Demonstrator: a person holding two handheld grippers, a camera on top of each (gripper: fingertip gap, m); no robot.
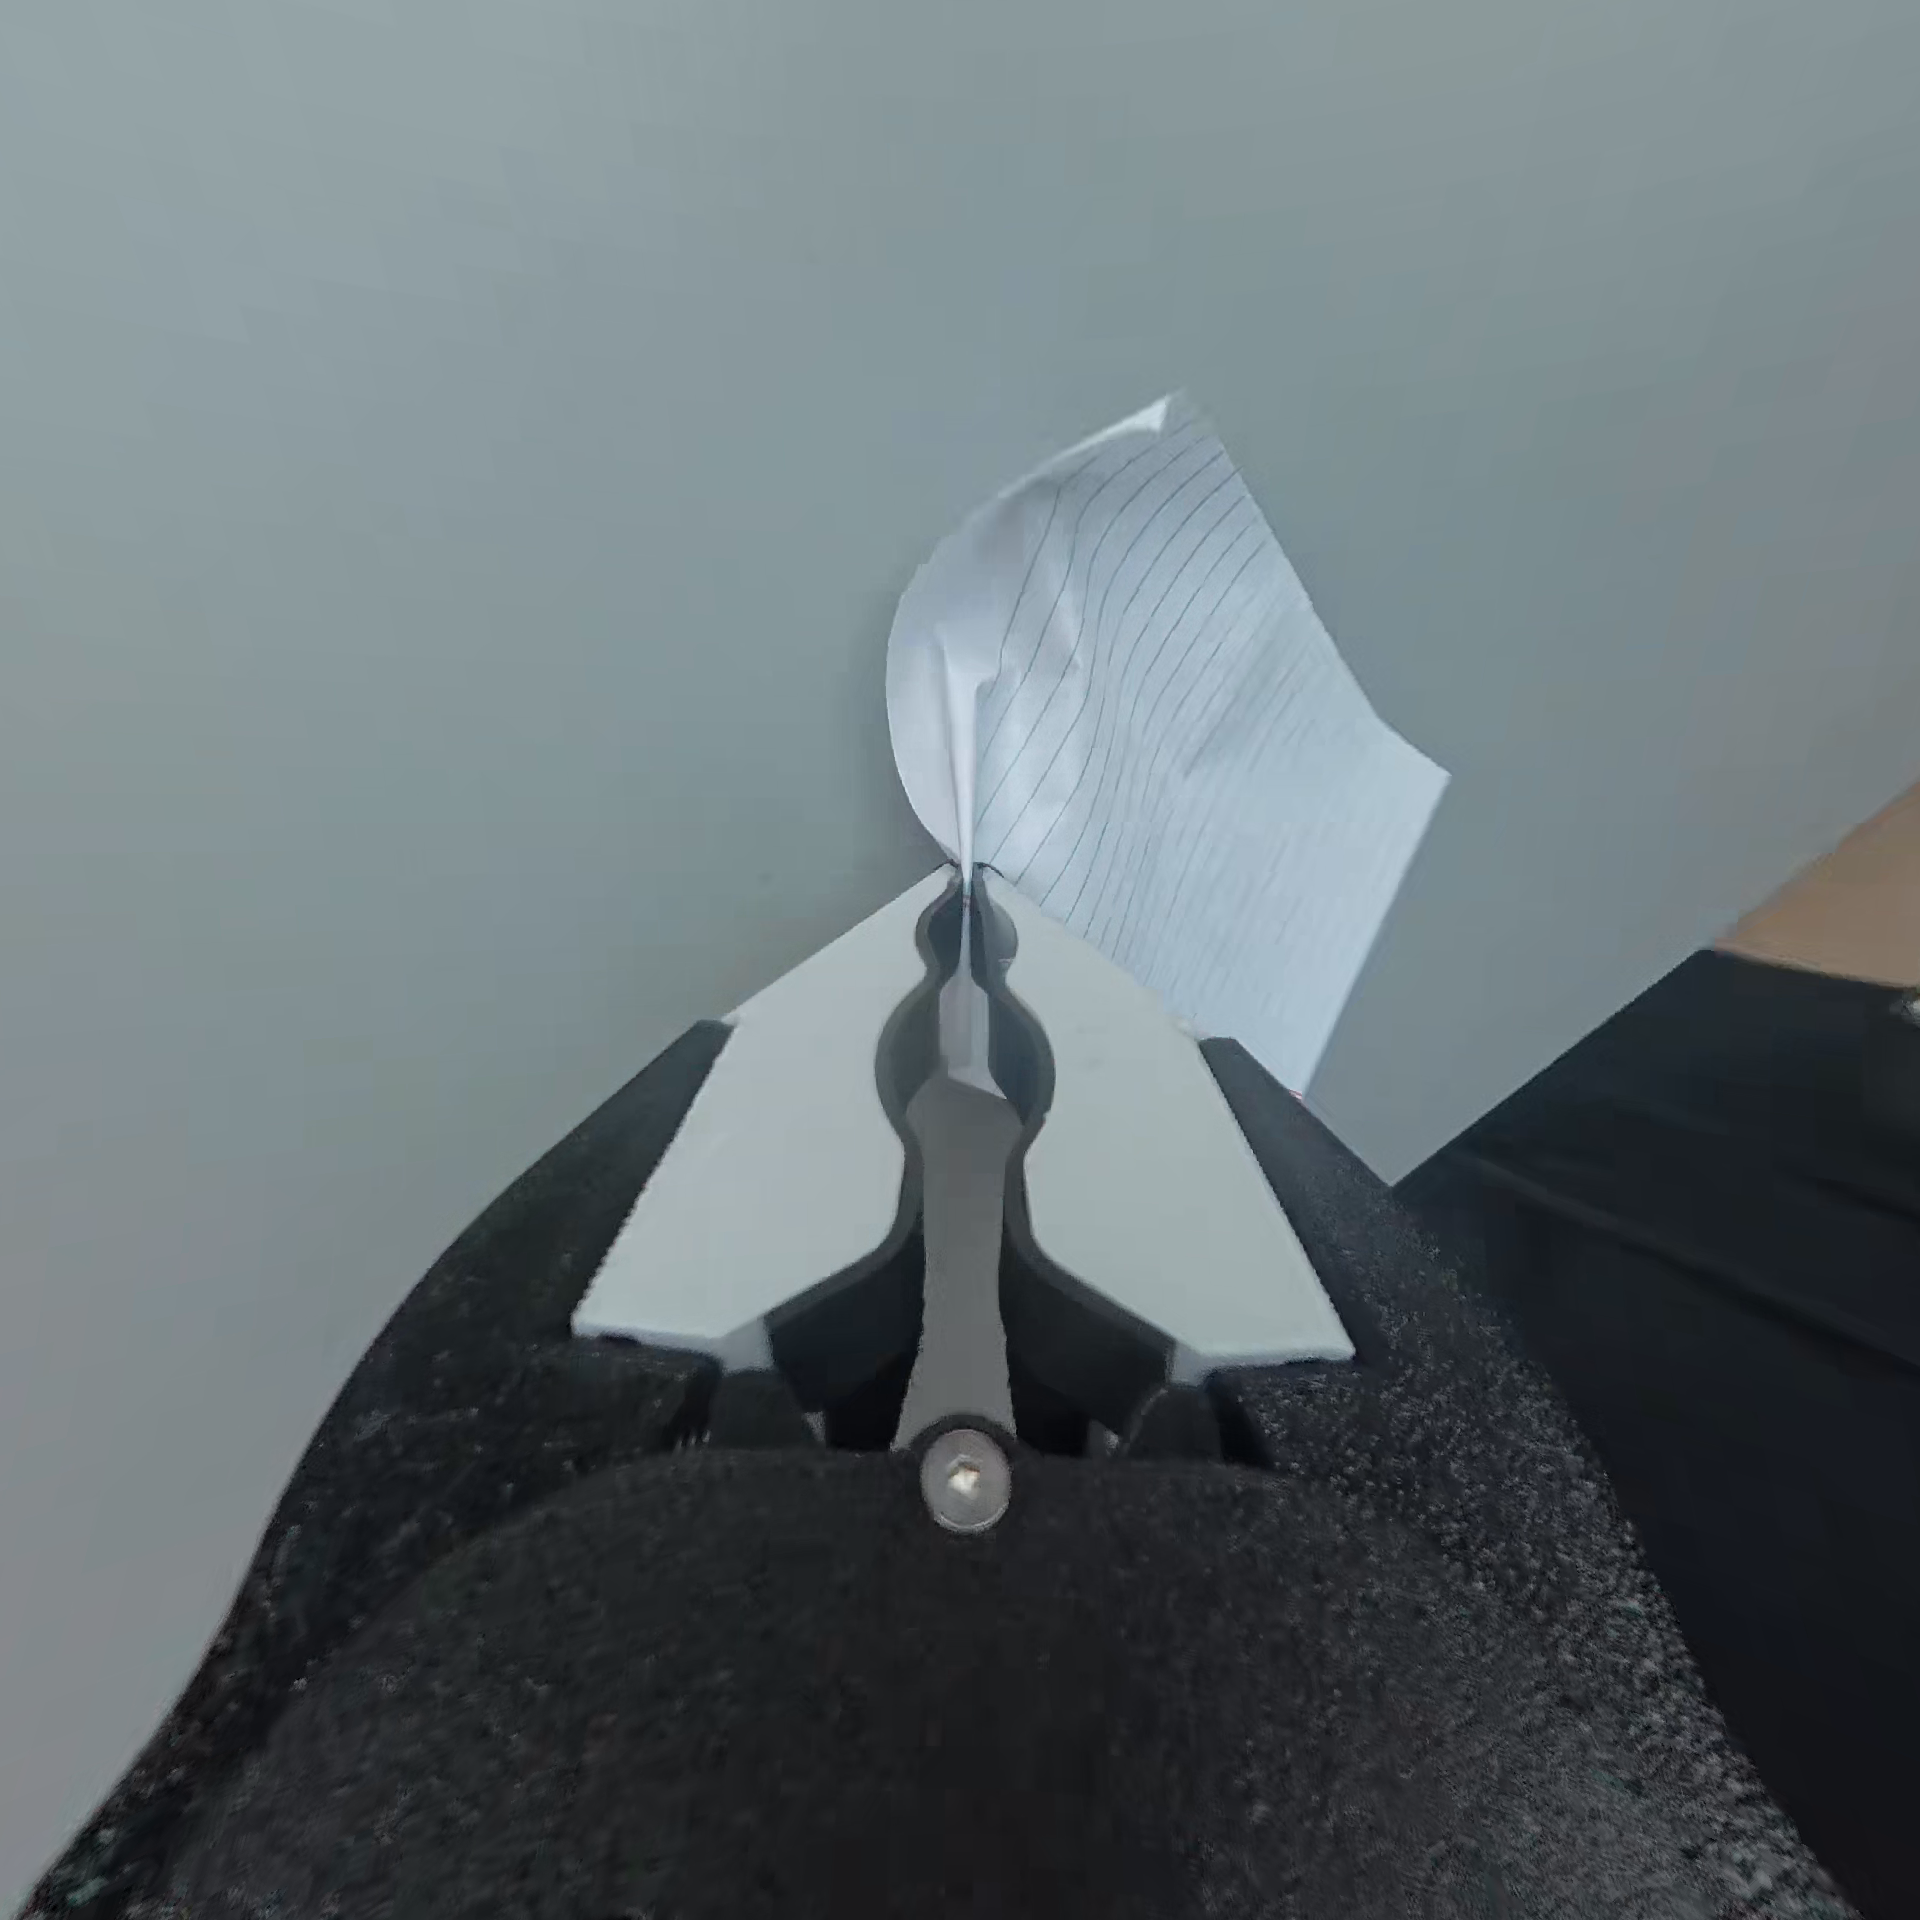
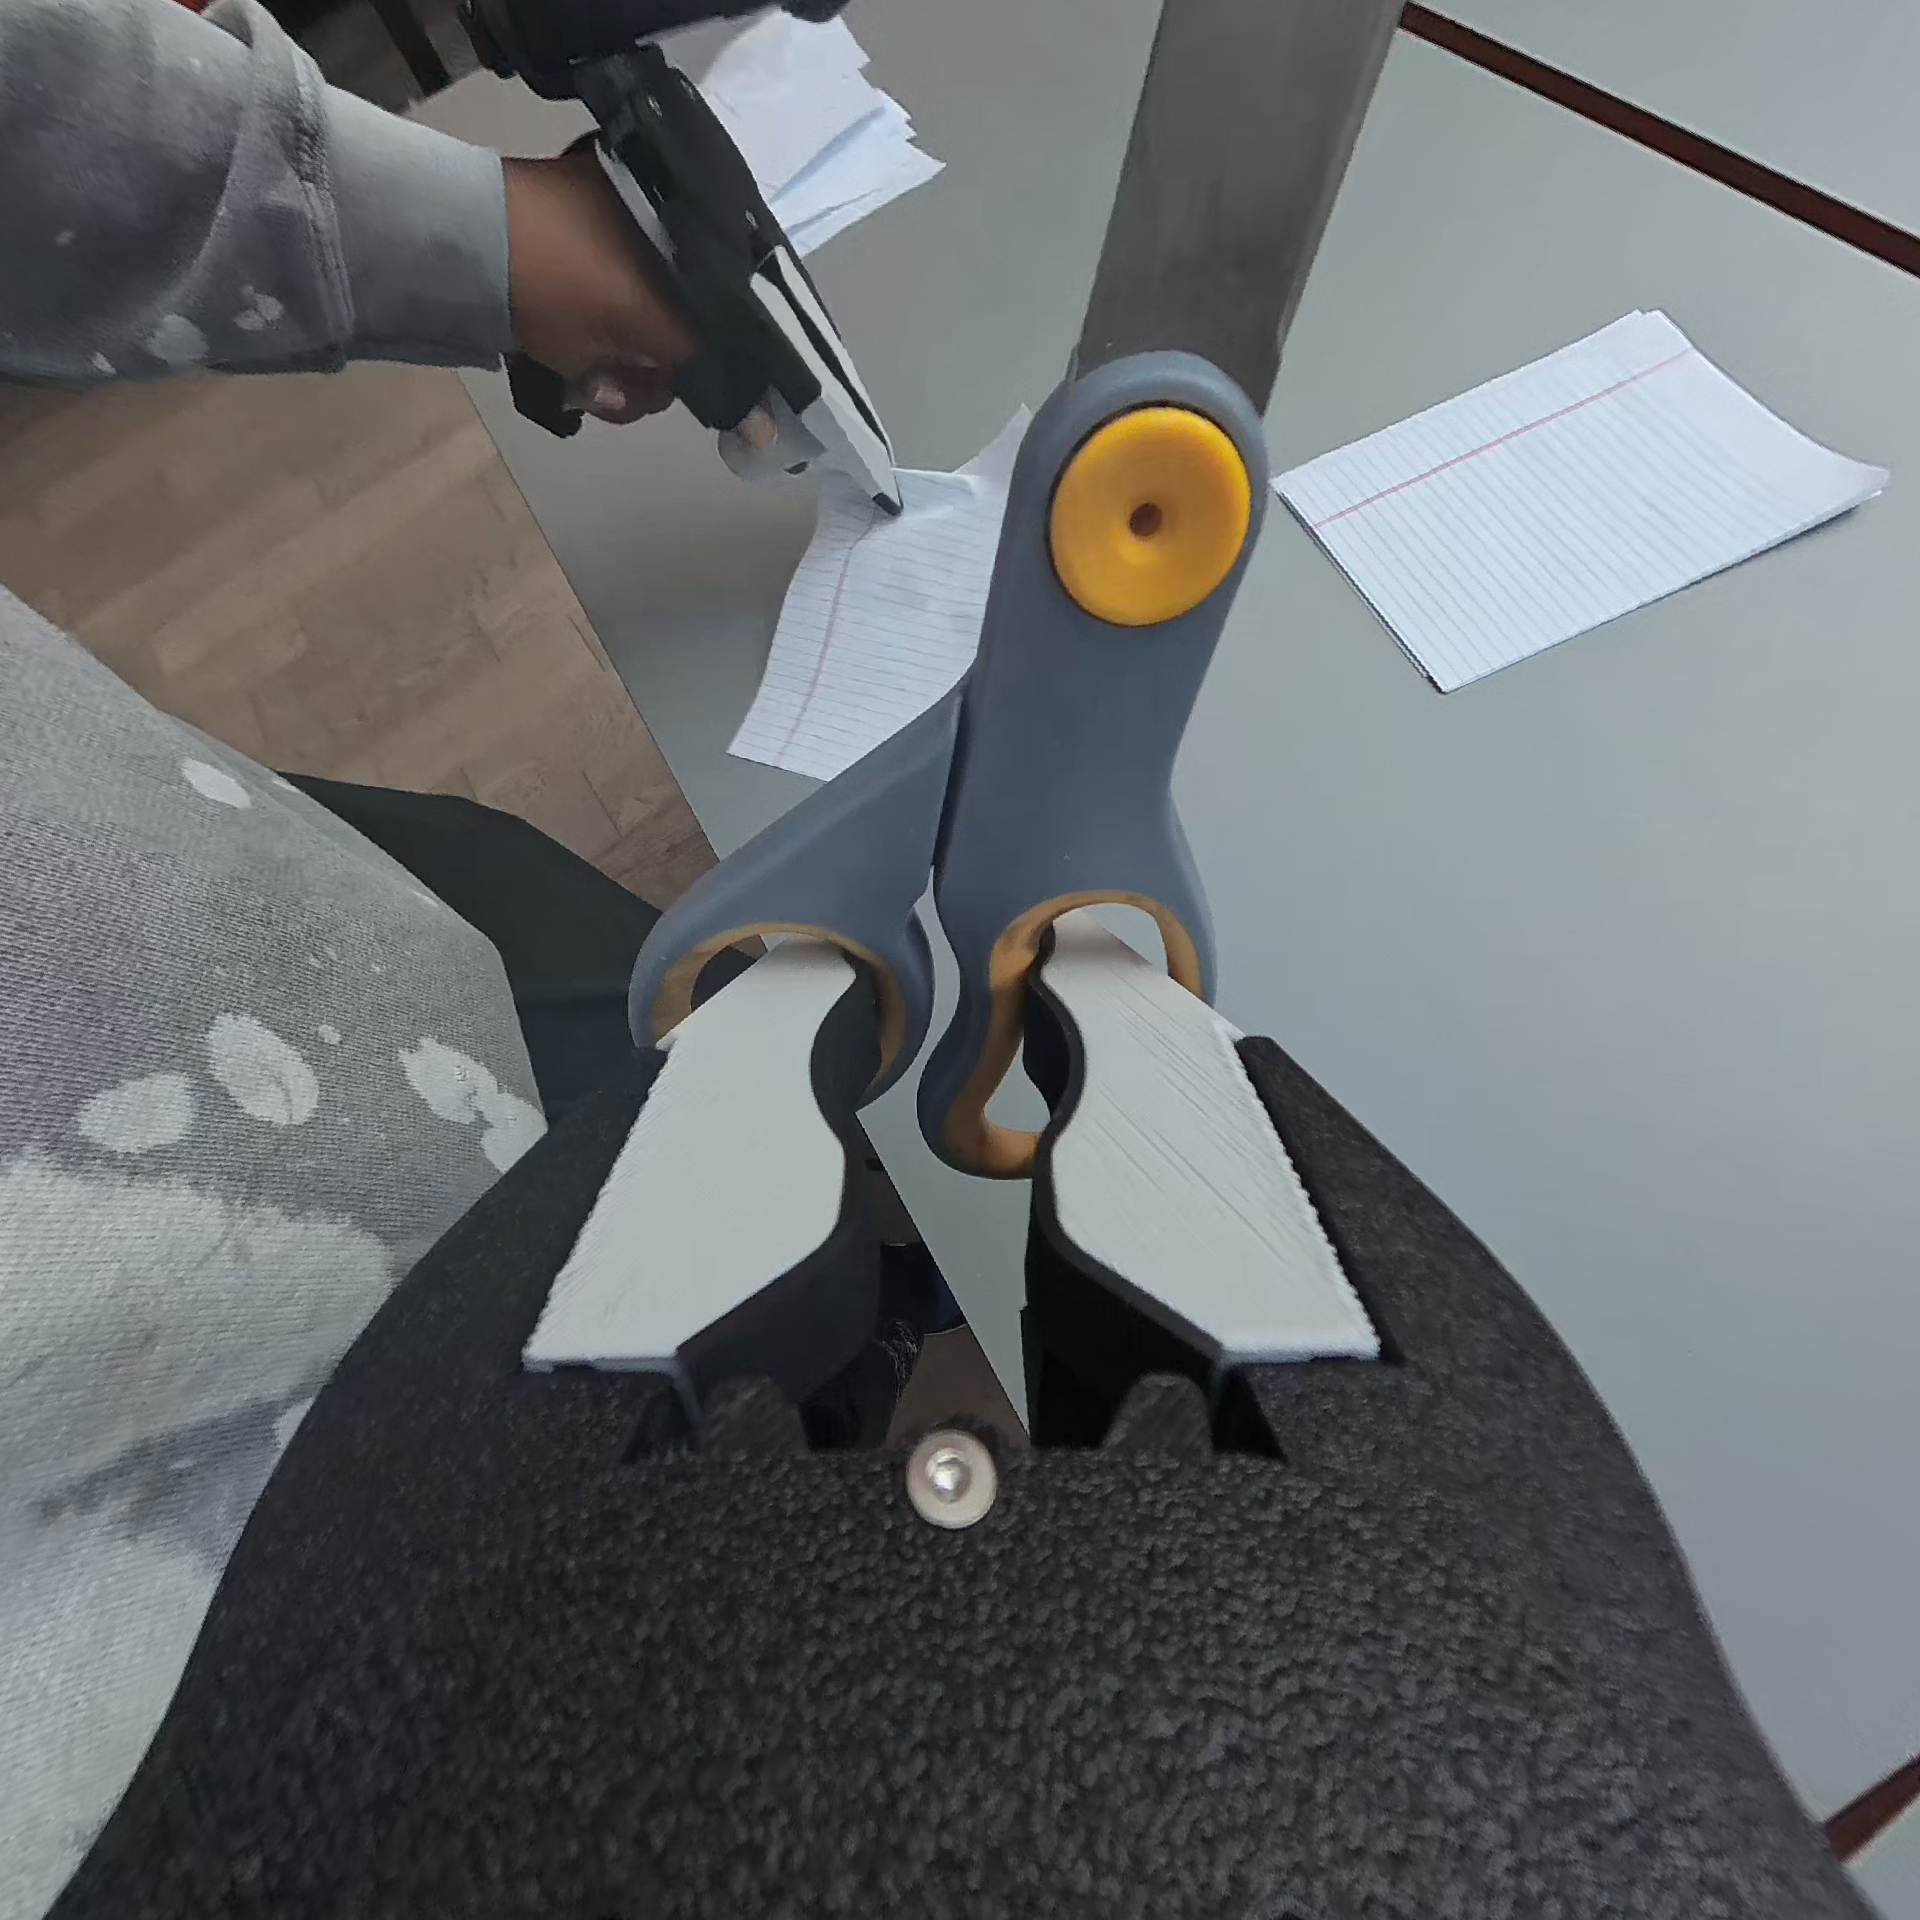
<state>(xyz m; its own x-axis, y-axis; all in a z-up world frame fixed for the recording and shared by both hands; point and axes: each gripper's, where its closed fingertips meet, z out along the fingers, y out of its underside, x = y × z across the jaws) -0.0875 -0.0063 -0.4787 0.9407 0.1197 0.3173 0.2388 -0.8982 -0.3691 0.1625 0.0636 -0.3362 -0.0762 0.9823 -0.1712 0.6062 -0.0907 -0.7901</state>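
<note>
Scissor blades [image 2: 1226, 177] cut off, seemingly closed.

The left wrist view looks along its gripper [image 1: 966, 883], close and steeply down on the grey table [image 1: 416, 520]. The right wrist view looks from higher and farther back, across the same table, taking in the left gripper and the lined sheet [image 2: 883, 623] both views share.

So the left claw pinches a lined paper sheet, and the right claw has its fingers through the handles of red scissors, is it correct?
Not quite: the scissors are grey with orange-yellow trim, not red, as the right wrist view shows. The rest holds: the left claw pinches the lined sheet, and the right claw has its fingers through the handles.
</note>
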